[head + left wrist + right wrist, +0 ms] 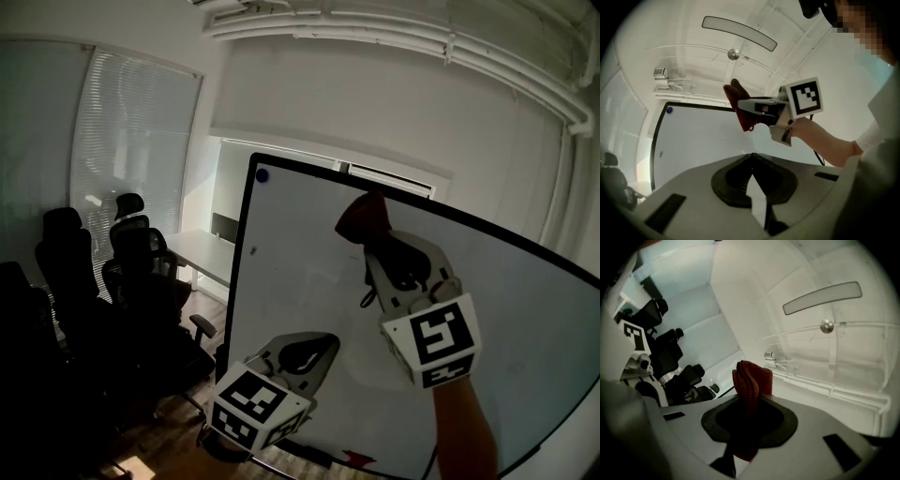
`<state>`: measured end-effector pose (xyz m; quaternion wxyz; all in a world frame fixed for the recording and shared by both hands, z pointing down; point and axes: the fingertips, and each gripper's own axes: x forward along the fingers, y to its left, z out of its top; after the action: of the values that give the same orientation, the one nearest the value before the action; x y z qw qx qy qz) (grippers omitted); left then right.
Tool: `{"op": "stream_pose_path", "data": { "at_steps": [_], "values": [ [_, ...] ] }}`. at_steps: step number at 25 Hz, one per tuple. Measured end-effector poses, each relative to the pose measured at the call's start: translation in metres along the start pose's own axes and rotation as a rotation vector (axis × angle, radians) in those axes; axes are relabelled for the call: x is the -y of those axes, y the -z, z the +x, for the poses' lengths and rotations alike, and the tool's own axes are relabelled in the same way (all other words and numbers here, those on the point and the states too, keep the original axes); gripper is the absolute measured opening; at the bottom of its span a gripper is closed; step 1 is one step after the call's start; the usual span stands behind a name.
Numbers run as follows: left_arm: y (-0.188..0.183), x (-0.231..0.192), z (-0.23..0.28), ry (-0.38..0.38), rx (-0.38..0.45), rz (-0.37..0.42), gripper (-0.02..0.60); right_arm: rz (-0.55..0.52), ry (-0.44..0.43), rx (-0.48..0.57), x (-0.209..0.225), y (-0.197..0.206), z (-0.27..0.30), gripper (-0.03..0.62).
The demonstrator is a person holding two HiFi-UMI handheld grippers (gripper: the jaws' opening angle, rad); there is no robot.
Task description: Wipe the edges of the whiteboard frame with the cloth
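The whiteboard (309, 281) has a thin black frame (242, 253) and leans in front of me. My right gripper (368, 232) is shut on a red cloth (361, 214), which it holds up by the frame's top edge. In the right gripper view the folded red cloth (751, 380) stands up between the jaws of the right gripper (751, 398). My left gripper (327, 341) is lower, in front of the board's lower part, shut and holding nothing. Seen from the left gripper (751, 155), the red cloth (739, 104) overlaps the board's top frame.
Several black office chairs (84, 281) stand at the left beside a white table (202, 248). A blue magnet (262, 174) sits in the board's top left corner. White pipes (403, 37) run along the ceiling. A window with blinds (131, 131) is on the far left.
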<state>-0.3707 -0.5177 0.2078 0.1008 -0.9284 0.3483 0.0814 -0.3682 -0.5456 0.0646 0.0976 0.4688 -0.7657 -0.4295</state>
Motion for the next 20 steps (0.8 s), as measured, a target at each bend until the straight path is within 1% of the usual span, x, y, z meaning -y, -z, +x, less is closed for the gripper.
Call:
{"op": "stream_pose_path", "data": {
  "at_steps": [2, 7, 12, 16, 20],
  "values": [
    [0.010, 0.006, 0.005, 0.009, -0.012, -0.012, 0.009, 0.086, -0.015, 0.006, -0.006, 0.016, -0.022, 0.071],
    [0.031, 0.036, 0.016, 0.040, -0.029, -0.024, 0.009, 0.292, -0.026, -0.012, -0.017, 0.061, -0.077, 0.071],
    [0.046, 0.084, 0.028, 0.093, -0.016, -0.045, 0.009, 0.508, -0.018, -0.049, -0.034, 0.115, -0.138, 0.071],
    [0.071, 0.117, 0.034, 0.123, -0.027, -0.059, 0.009, 0.653, -0.012, -0.076, -0.053, 0.155, -0.184, 0.071],
    [0.086, 0.145, 0.037, 0.146, -0.004, -0.090, 0.009, 0.791, -0.019, -0.102, -0.072, 0.188, -0.222, 0.071]
  ]
}}
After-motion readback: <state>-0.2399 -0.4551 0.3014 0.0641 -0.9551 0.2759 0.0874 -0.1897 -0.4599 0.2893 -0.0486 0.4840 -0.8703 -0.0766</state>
